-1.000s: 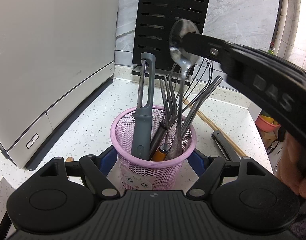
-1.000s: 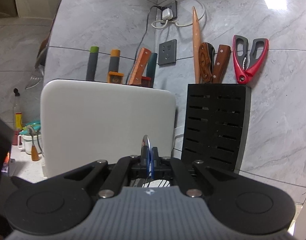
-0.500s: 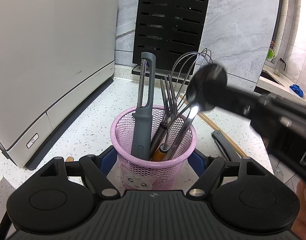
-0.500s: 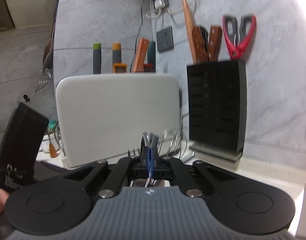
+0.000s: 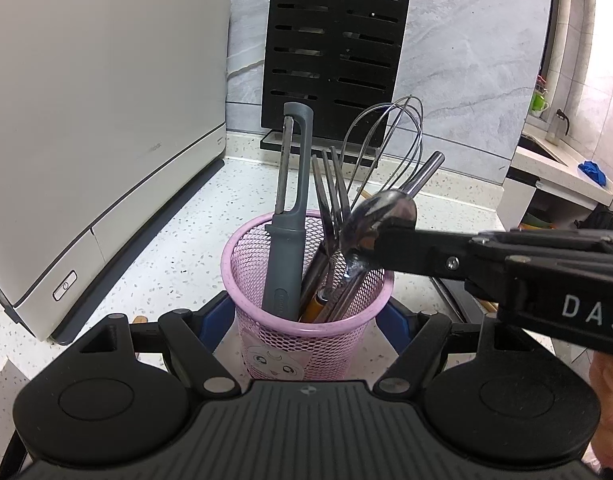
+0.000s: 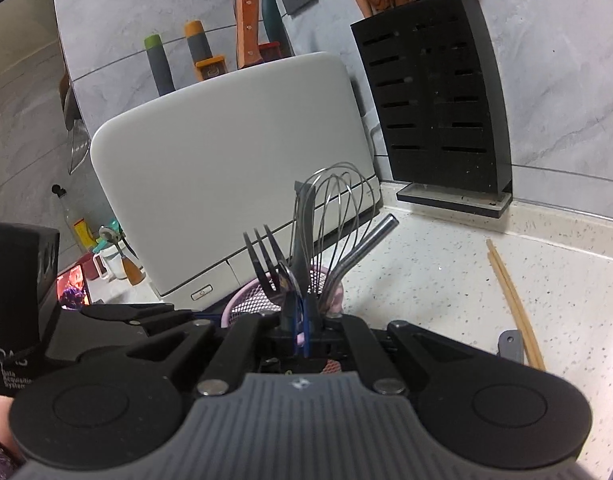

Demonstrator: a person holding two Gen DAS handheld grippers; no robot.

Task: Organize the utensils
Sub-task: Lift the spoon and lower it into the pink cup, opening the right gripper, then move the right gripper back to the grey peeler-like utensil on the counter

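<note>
The right gripper (image 5: 380, 236), jaws closed on a spoon (image 5: 380, 216), lowers its handle into the pink basket (image 5: 246, 264), which the wide-open left gripper (image 5: 306, 320) seemingly steadies on the bench (image 5: 186, 240). Next: release.

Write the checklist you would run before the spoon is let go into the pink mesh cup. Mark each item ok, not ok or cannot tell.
1. Right gripper shut on the spoon at the bowl: ok.
2. Spoon handle already inside the pink mesh cup: ok, it dips below the rim.
3. Left gripper steadying the cup, blue fingers on either side: ok; whether the pads actually press, cannot tell.
4. Room for the spoon among the peeler, forks and whisk: ok, though crowded.
5. Handle tip resting on the cup's bottom: cannot tell, hidden by the mesh.
6. Chopsticks still out on the counter: not ok.
</note>
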